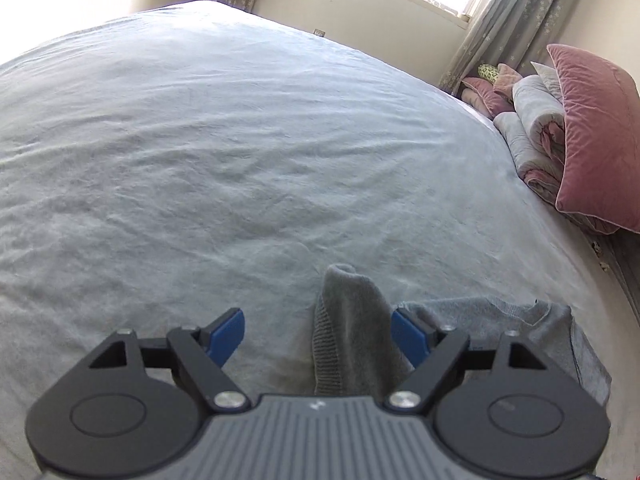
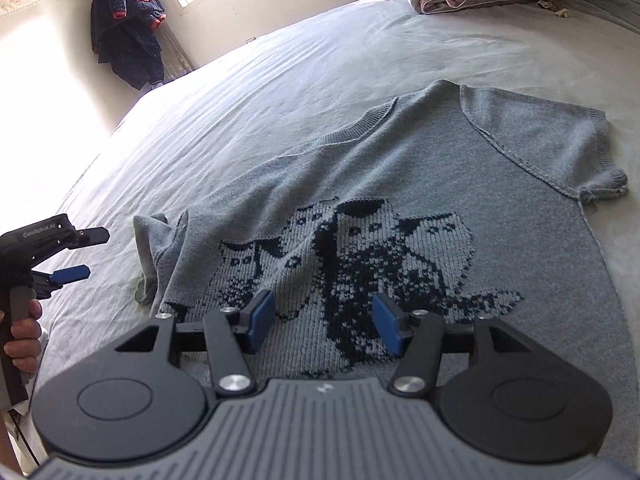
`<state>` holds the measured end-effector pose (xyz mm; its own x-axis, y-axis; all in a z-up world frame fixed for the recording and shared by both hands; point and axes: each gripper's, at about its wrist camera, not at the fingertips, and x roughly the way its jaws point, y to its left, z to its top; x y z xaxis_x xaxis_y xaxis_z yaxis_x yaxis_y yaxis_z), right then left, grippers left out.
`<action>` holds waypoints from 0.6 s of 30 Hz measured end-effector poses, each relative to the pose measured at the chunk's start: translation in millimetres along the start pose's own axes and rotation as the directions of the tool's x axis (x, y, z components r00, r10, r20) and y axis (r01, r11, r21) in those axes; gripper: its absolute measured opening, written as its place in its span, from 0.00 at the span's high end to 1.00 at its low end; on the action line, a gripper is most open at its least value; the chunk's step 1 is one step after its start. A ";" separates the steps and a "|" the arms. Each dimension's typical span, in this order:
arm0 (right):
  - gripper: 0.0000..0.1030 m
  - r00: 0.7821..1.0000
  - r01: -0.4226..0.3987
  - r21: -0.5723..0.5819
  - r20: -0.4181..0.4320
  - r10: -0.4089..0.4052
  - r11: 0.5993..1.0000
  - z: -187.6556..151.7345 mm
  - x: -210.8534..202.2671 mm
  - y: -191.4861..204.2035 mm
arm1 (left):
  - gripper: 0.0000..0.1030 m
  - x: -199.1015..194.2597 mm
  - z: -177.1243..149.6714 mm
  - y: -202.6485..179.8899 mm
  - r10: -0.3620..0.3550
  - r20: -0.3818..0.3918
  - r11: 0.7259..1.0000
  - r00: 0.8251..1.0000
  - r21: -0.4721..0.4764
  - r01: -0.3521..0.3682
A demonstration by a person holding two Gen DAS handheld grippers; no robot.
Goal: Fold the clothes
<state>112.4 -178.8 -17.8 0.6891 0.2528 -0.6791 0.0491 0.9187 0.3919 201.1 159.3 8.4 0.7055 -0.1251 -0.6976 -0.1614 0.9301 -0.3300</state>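
Note:
A grey knitted short-sleeved sweater (image 2: 420, 168) with a dark cat pattern lies face up on the bed, neck toward the far side. Its left sleeve (image 2: 150, 256) is crumpled; its right sleeve (image 2: 560, 144) lies flat. My right gripper (image 2: 324, 324) hovers open above the sweater's lower front, nothing between its blue pads. In the left wrist view, my left gripper (image 1: 318, 338) is open and the crumpled sleeve (image 1: 352, 328) stands up between its fingers, nearer the right pad (image 1: 408, 340). The left gripper (image 2: 82, 254) also shows at the left of the right wrist view, held by a hand (image 2: 26, 336).
The grey bedsheet (image 1: 240, 140) spreads wide to the left and beyond the sweater. Pink pillows (image 1: 596, 140) and a rolled quilt (image 1: 536, 120) are piled at the bed's right end. Dark clothes (image 2: 128, 32) hang in the corner by the window.

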 end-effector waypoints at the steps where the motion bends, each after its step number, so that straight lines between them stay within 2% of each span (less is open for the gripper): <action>1: 0.43 1.000 -0.016 0.003 0.010 0.016 1.000 5.8 6.0 3.1 | 0.21 5.4 2.3 1.7 -0.002 0.004 1.000 1.000 -0.022 0.002; 5: 0.42 0.995 -0.087 0.002 0.054 0.086 0.996 25.3 32.6 18.4 | 0.21 25.2 4.6 5.4 0.004 0.013 0.998 1.000 -0.065 -0.003; 11: 0.42 0.988 -0.146 0.035 0.052 0.144 0.989 46.3 82.6 31.0 | 0.22 45.1 -3.2 7.3 -0.055 0.022 0.997 0.998 -0.061 0.056; 15: 0.42 0.981 -0.188 0.028 0.058 0.186 0.982 55.7 106.7 40.1 | 0.30 58.4 -8.4 8.6 -0.094 0.028 0.994 0.995 -0.058 0.096; 16: 0.42 0.979 -0.197 0.019 0.063 0.195 0.980 56.6 111.2 42.2 | 0.38 61.7 -9.7 8.9 -0.104 0.030 0.993 0.994 -0.057 0.106; 18: 0.42 0.974 -0.215 0.003 0.072 0.214 0.977 57.4 119.6 45.4 | 0.69 68.3 -12.3 9.6 -0.124 0.033 0.991 0.992 -0.056 0.125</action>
<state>238.5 -124.3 -45.5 0.7338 0.4213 -0.5329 -0.0979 0.8419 0.5307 239.3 155.4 -50.2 0.7421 -0.2277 -0.6304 -0.1099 0.8864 -0.4496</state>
